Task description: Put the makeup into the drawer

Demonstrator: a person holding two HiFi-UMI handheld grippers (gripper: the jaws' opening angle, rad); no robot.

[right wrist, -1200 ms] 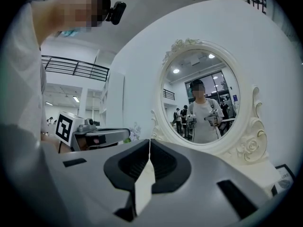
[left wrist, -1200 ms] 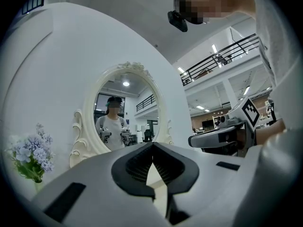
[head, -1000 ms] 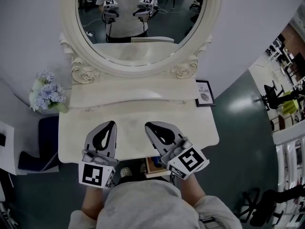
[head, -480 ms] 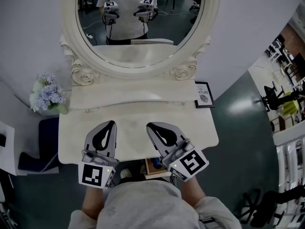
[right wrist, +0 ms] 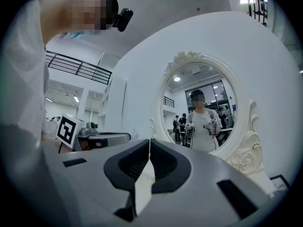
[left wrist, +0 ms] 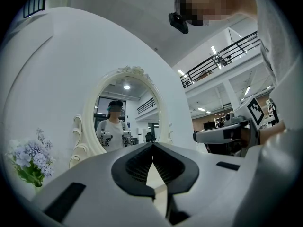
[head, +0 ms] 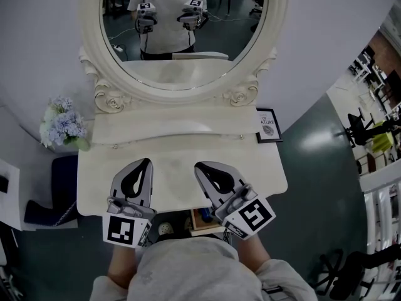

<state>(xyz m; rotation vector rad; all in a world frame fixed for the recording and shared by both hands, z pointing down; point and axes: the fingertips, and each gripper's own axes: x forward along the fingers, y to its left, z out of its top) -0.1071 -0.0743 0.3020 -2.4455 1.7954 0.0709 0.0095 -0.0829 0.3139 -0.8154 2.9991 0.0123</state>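
My left gripper [head: 145, 162] and right gripper [head: 198, 165] hover side by side over the front of the cream vanity table [head: 175, 180], pointing at the oval mirror [head: 185, 30]. Both are shut with nothing between the jaws, as the left gripper view [left wrist: 152, 144] and the right gripper view [right wrist: 150, 141] also show. Under the table's front edge, between my hands, a dark opening shows a small round pale item [head: 165, 229] and a brownish box [head: 202, 217]. I cannot tell what these are. No makeup lies on the tabletop.
A bunch of pale blue flowers [head: 61, 123] stands at the table's left end. At the right end a small framed picture [head: 269, 123] leans on the wall. A raised shelf [head: 175, 130] runs below the mirror. A dark seat [head: 62, 187] stands to the left.
My right gripper has drifted slightly to the right. The left gripper has stayed where it was, and both jaws remain shut.
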